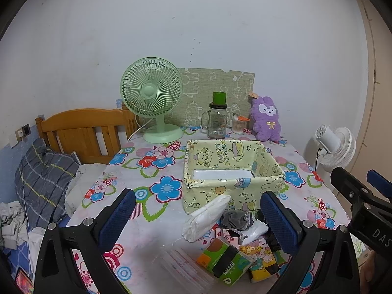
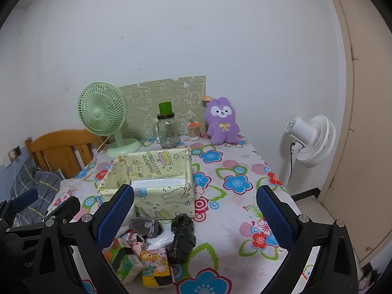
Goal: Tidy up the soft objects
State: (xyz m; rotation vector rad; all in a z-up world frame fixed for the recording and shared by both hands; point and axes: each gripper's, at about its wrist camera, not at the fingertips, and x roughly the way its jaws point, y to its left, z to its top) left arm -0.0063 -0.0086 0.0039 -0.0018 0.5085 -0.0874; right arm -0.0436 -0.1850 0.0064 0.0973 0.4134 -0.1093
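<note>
1. Claws first: your left claw [image 1: 197, 223] is spread wide with nothing between its blue pads, and your right claw [image 2: 194, 216] is just as wide and has hold of nothing.
2. Your soft objects sit in a heap on the flowered worktop [image 2: 240, 210], right under and just ahead of both claws.
3. In the left wrist view, a white wrapped pack [image 1: 204, 216] lies between the pads, its long axis slanting from near-left up to far-right, with its far end touching the front wall of the yellow fabric box [image 1: 234, 191].
4. Just right of it a grey drawstring pouch [image 1: 236, 218] sits on top of a white tissue pack [image 1: 254, 231].
5. Nearer you lie a green tissue pack [image 1: 224, 262] and a yellow cartoon-print pack [image 1: 261, 261], side by side and touching.
6. In the right wrist view, a black wrapped bundle [image 2: 182, 237] lies between your pads, its long axis running away from you toward the box.
7. The box stands open-topped just beyond the heap, its long side running left to right across your left claw's view.
8. Well beyond the box, a purple plush bunny [image 2: 222, 121] stands upright against the wall, facing you.
</note>
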